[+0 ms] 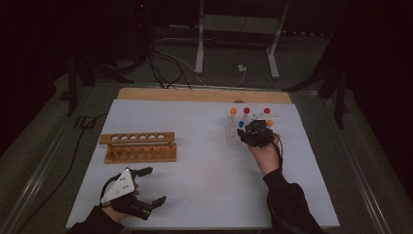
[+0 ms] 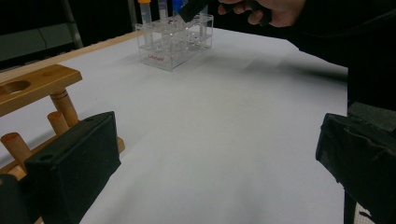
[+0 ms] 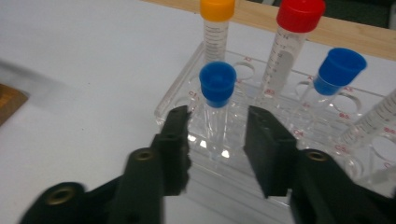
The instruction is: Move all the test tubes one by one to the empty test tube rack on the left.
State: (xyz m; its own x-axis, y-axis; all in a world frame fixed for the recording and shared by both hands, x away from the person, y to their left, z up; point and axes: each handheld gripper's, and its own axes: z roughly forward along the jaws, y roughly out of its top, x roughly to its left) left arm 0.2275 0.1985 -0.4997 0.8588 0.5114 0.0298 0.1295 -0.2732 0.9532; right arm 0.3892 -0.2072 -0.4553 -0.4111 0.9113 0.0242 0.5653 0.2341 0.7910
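A clear plastic tube rack [image 3: 183, 95] holds several capped tubes. A blue-capped tube [image 3: 217, 83] stands in its near row, between the jaws of my right gripper [image 3: 217, 122]. A small gap shows on each side of the tube, so the pads do not press on it. In the high view this right gripper [image 1: 255, 132] sits over the rack [image 1: 232, 139] at the back right. My left gripper [image 1: 155, 185] rests near the front left edge, jaws wide open and nothing between them [image 2: 219, 154].
An orange-capped tube [image 3: 217, 10], a red-capped tube [image 3: 300, 15] and another blue-capped tube [image 3: 343, 66] stand behind. A wooden rack [image 1: 139, 146] with a row of holes lies left of centre, just ahead of the left gripper [image 2: 32, 86]. White sheet [image 1: 204, 170] covers the table.
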